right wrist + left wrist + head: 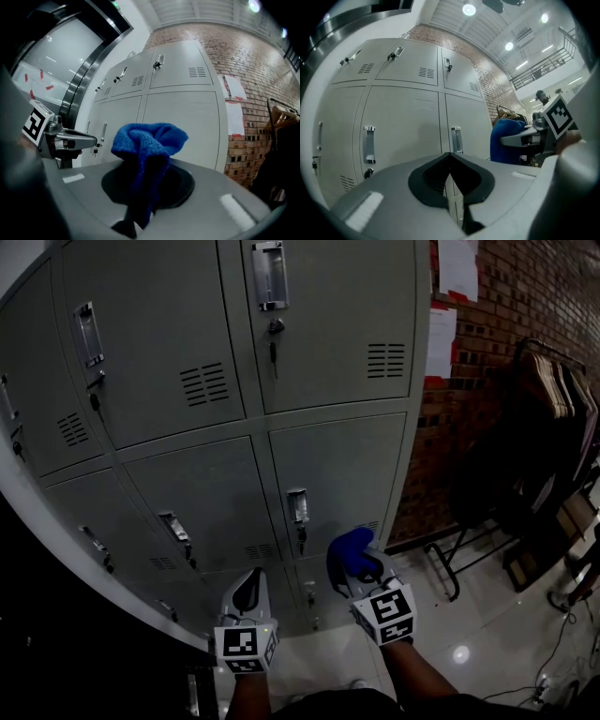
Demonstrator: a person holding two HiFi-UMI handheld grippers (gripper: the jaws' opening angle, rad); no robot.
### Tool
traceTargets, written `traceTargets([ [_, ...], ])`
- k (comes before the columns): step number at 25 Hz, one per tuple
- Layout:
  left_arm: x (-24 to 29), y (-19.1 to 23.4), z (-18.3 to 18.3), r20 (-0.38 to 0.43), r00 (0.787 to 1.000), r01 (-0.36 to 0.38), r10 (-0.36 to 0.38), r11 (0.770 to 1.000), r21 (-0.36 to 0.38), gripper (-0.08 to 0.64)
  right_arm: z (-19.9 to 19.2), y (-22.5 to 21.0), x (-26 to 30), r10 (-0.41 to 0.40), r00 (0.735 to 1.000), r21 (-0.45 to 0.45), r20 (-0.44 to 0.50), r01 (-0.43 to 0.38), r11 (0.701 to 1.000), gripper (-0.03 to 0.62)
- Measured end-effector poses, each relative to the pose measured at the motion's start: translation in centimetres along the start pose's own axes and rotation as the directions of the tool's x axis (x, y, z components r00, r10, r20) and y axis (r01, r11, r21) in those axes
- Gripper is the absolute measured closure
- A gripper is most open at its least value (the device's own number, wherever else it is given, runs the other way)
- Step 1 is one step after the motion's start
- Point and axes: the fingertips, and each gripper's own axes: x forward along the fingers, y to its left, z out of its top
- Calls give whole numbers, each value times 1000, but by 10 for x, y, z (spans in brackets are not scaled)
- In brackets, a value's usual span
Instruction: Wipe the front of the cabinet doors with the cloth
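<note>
- The right hand-held gripper (140, 197) pinched the blue cloth (149, 140). The left hand-held gripper (451, 180) was pressed together, empty.
- The cloth was near the lower cabinet doors (337, 474), apparently not touching. Wiping was judged not begun; the next move calls for flat pressure.
- A door handle (297, 505) protruded as a snag. The clothes rack (553, 399) stood well apart.

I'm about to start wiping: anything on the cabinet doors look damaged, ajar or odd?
Nothing stands out. The doors all look shut and flush; the right gripper holds the cloth bunched.
</note>
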Motion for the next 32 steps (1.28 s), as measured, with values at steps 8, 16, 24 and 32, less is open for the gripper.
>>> traceTargets([
  [8, 7, -10, 6, 13, 1000, 20, -20, 1000, 3, 546, -7, -4, 0, -6, 1000, 19, -6, 6, 1000, 541],
  [16, 9, -15, 5, 13, 1000, 20, -20, 1000, -2, 546, -6, -5, 0, -6, 1000, 15, -2, 6, 1000, 541],
  [24, 10, -19, 3, 11, 1000, 23, -23, 1000, -5, 546, -8, -4, -3, -4, 1000, 16, 3, 4, 1000, 541],
  [32, 12, -19, 4, 15, 1000, 25, -25, 1000, -9, 546, -7, -1, -3, -2, 1000, 6, 21, 2, 1000, 540],
])
